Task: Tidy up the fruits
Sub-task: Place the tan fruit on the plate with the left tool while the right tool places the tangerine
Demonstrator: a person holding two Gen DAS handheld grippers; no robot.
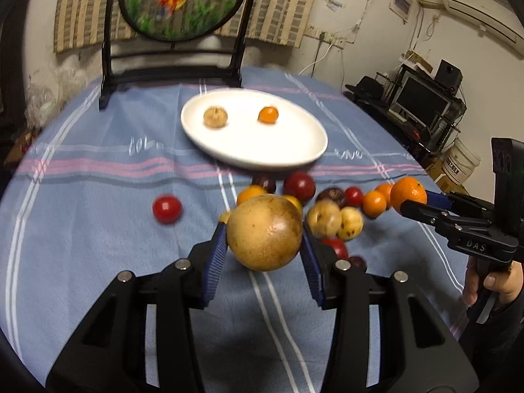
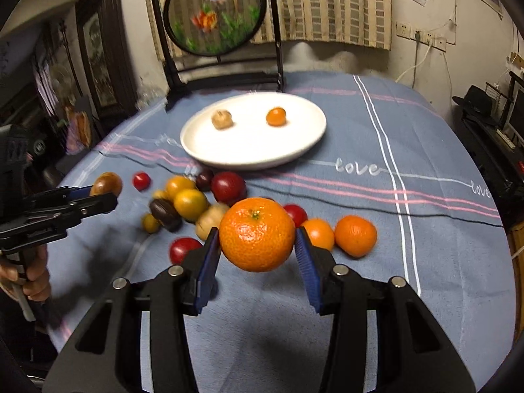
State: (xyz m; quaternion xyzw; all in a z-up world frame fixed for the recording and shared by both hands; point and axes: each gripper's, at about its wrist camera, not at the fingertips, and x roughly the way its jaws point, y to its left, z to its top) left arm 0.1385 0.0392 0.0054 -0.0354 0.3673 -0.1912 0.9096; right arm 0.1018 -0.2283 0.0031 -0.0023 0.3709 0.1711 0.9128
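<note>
My left gripper [image 1: 264, 249] is shut on a round brown-yellow fruit [image 1: 264, 233], held above the cloth. My right gripper [image 2: 257, 252] is shut on a tangerine [image 2: 257, 234], also lifted off the table. In the left wrist view the right gripper [image 1: 413, 203] shows at the right edge with that tangerine [image 1: 406, 191]. In the right wrist view the left gripper [image 2: 103, 196] shows at the left with its brown fruit [image 2: 105, 183]. A white plate [image 1: 288, 150] farther back holds a small tan fruit [image 1: 215, 117] and a small orange one [image 1: 268, 114].
A pile of several red, yellow, dark and orange fruits [image 2: 193, 203] lies on the blue striped tablecloth [image 2: 393, 229] between plate and grippers. One red fruit [image 1: 167, 209] sits apart to the left. A black-framed round screen [image 1: 180, 3] stands behind the plate.
</note>
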